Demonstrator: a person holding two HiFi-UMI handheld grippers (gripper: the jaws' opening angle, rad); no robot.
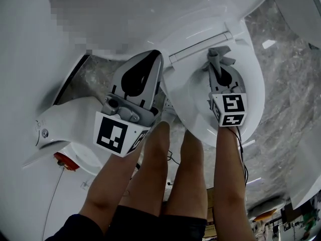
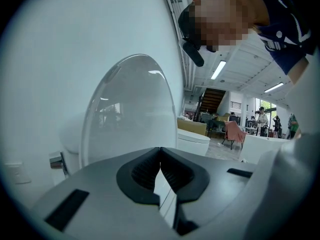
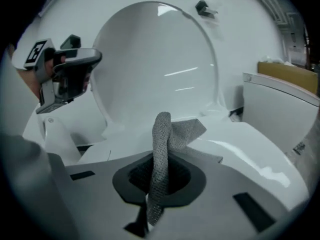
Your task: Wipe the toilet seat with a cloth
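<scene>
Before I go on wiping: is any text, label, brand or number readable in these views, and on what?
No words or numbers can be read in any view.
Left marker cube, right marker cube: black-and-white square codes, no letters.
Small label on the white fixture at the right of the right gripper view: too small to read.

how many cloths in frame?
1. The grey cloth is pinched in the right gripper over the toilet seat. The left gripper is shut, empty. Others may be hidden.

Seemingly grey netted cloth (image 3: 161, 151), white seat (image 3: 250, 151)
</scene>
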